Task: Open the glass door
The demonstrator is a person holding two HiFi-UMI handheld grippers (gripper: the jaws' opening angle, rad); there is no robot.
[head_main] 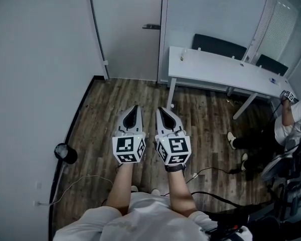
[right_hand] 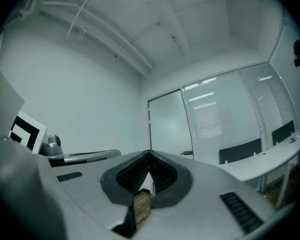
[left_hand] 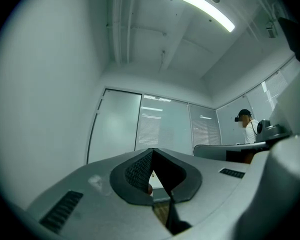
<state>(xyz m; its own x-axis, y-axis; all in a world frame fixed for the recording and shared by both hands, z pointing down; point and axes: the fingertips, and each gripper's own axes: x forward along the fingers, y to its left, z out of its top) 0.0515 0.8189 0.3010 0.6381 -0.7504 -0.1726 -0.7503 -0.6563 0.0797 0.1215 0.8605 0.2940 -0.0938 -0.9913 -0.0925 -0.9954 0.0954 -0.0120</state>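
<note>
1. Standing well back from the glass door (head_main: 128,29), which lies straight ahead of both tongs and looks shut.
2. Holding the left tongs (head_main: 136,107) and right tongs (head_main: 160,109) side by side, both aimed at the door, both pressed together at the tips and pinching nothing.
3. Hinging on one relation: handle (head_main: 151,26) at the door's right edge, lying level, long axis across the door, free end toward its left edge.
4. Judging the right tongs slightly nearer that handle, being on the door's handle side, yet well apart from it.
5. Likely calling for an approach to the door first, then spreading the tongs around the handle.
6. Noting the table (head_main: 215,69) to the right of the door and a seated person (head_main: 293,117) farther right again.
7. Unable to fix the handle's exact form: small and dark in the head view, a sliver in the right gripper view, not made out in the left gripper view. Door top cut off; nothing legible through the frosted glass.
</note>
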